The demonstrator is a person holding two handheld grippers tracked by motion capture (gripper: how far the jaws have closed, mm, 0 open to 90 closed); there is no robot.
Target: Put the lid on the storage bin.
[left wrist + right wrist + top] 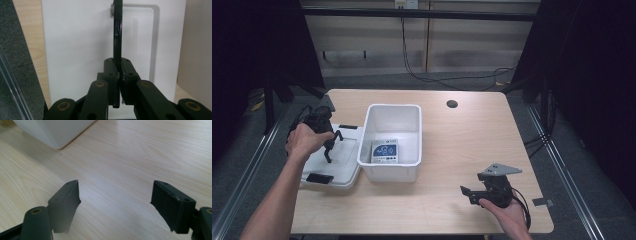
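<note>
A white lid (339, 162) lies flat on the table, left of an open white bin (390, 172). A thin black handle (117, 32) is fixed to the lid (75, 50) by a screw. My left gripper (119, 67) is shut on that handle, jaws pressed against both its sides. In the high view the left gripper (331, 145) points down over the lid's middle. A blue and white packet (385, 151) lies on the bin's floor. My right gripper (467, 192) hovers open with nothing in it over bare wood at the front right. Its jaws (115, 195) stand wide apart.
Black latches sit at the lid's near end (319, 177) and far end (348, 126). The wooden table (462, 145) has a round cable hole (452, 104) at the back. A corner of the bin (55, 132) shows ahead of the right gripper. Dark floor surrounds the table.
</note>
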